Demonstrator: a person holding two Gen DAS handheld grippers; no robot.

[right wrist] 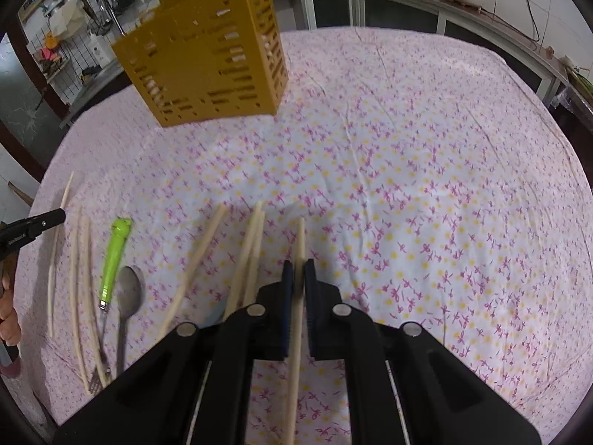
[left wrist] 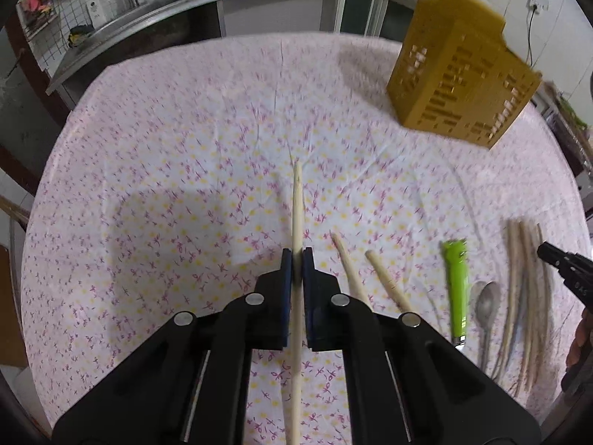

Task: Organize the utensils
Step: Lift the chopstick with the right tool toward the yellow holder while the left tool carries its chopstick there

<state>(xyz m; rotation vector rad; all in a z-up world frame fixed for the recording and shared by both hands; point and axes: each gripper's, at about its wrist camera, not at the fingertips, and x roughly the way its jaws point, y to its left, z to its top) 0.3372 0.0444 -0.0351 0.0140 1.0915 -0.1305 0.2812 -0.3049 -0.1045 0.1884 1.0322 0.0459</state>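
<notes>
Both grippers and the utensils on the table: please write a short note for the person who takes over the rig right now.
Left gripper: shut on one wooden chopstick, pointing down toward the floral tablecloth.
Right gripper: shut on another chopstick.
Yellow slotted utensil holder: stands at the far side of the table; some pale pieces show through its slots, but what they are is unclear.
Still on the cloth: loose chopsticks, a green-handled utensil, a metal spoon, and thin sticks near the edge.
Left to do: put both held chopsticks in the holder, then collect the rest.
</notes>
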